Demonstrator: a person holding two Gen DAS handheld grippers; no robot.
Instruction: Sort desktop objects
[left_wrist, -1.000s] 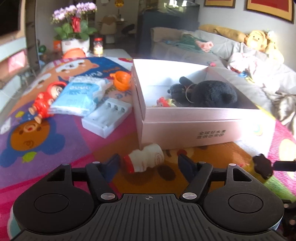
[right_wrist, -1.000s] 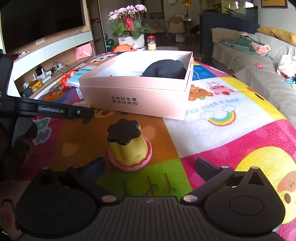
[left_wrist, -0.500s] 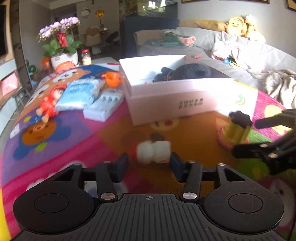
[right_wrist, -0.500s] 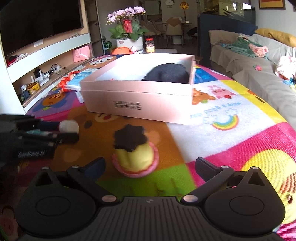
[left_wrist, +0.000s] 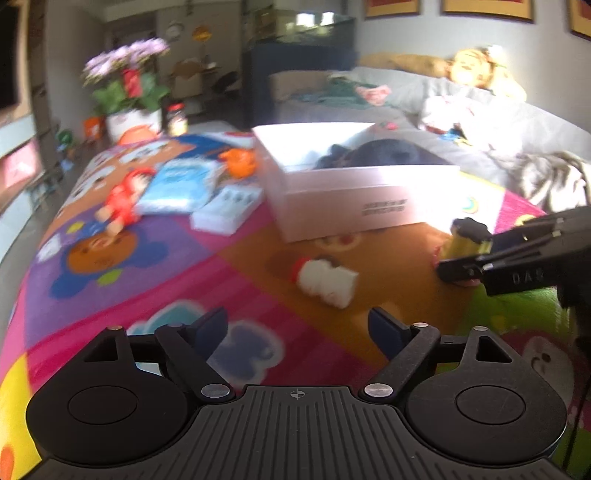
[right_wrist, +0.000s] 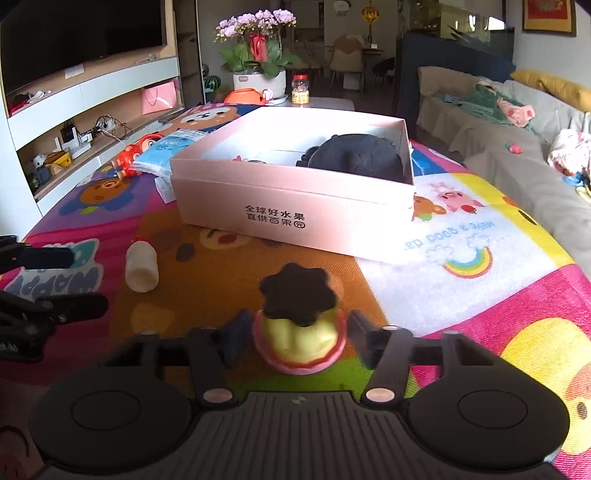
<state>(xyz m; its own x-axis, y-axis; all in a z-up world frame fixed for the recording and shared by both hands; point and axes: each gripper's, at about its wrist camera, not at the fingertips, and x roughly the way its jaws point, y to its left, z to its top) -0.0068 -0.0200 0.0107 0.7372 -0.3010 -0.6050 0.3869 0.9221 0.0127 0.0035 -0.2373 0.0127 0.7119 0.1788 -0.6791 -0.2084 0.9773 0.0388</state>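
A white bottle with a red cap (left_wrist: 325, 280) lies on its side on the colourful mat, ahead of my left gripper (left_wrist: 297, 328). The left jaws are opening and hold nothing. The bottle (right_wrist: 142, 267) also shows beside the left gripper (right_wrist: 88, 282) in the right wrist view. A yellow pudding toy (right_wrist: 299, 332) with a dark top and pink base stands between the fingers of my right gripper (right_wrist: 298, 339). The right jaws are closing, with both pads against its base. The toy (left_wrist: 467, 236) also appears in the left wrist view. Behind stands the pink box (right_wrist: 295, 206) holding a black plush (right_wrist: 354, 155).
Left of the box (left_wrist: 354, 199) lie a red doll (left_wrist: 122, 203), a blue tissue pack (left_wrist: 177, 186), a white tray (left_wrist: 229, 208) and an orange toy (left_wrist: 240, 162). A flower pot (right_wrist: 258, 55) stands at the far edge. A sofa runs along the right.
The left gripper drew the bottle back from the box, then spread its jaws and left it lying on the mat. The right gripper's jaws narrowed around the pudding toy.
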